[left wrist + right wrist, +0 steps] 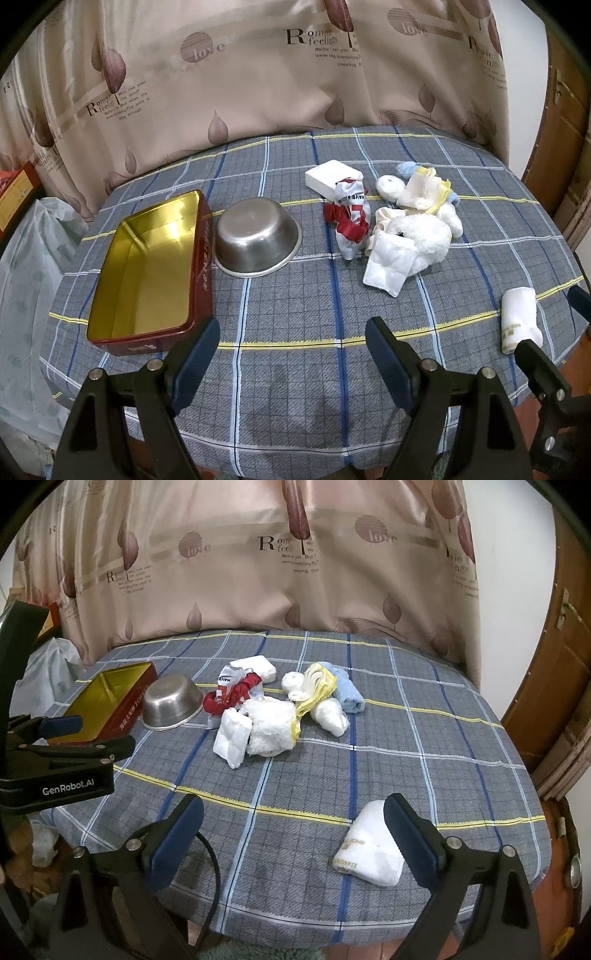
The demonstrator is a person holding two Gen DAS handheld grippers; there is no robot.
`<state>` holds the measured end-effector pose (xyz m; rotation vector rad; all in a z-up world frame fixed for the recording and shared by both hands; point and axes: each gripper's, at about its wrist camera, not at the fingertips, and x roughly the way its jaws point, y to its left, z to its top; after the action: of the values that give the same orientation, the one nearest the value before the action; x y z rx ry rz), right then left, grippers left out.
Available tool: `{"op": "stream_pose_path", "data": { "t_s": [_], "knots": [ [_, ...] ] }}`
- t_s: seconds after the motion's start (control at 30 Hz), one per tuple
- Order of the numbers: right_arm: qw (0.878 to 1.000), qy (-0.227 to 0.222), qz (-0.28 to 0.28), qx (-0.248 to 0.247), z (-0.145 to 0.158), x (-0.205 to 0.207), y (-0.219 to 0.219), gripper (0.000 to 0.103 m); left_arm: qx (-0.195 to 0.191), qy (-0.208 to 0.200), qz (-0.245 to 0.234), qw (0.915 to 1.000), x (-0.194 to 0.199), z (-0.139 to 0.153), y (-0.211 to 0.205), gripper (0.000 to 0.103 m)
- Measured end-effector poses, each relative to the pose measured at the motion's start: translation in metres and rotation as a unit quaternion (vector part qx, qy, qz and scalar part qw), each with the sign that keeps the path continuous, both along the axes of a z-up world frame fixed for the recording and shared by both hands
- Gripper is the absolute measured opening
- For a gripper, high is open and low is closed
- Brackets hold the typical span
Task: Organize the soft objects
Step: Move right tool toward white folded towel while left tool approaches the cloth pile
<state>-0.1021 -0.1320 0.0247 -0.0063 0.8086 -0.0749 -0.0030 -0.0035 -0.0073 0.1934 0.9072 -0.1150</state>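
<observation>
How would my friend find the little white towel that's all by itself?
Start at the round table with the grey checked cloth and look past the heap of soft things in its middle to the near right edge. There a rolled white towel lies alone, beside the right tongs. It is the only soft thing apart from the heap, and it has gold lettering along one end.

Left gripper (291,354) spread above plaid cloth (295,314), tin (147,273), bowl (258,236), possibly 8 soft items (399,221)
</observation>
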Motion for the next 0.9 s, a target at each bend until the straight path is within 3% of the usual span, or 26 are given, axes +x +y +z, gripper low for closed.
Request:
{"op": "stream_pose_path", "data": {
  "t_s": [0.9],
  "knots": [
    [0.999, 0.032, -0.012, 0.011, -0.014, 0.005, -0.011, 0.093, 0.004, 0.009, -0.006, 0.9999, 0.002, -0.008, -0.002, 0.083]
  ]
}}
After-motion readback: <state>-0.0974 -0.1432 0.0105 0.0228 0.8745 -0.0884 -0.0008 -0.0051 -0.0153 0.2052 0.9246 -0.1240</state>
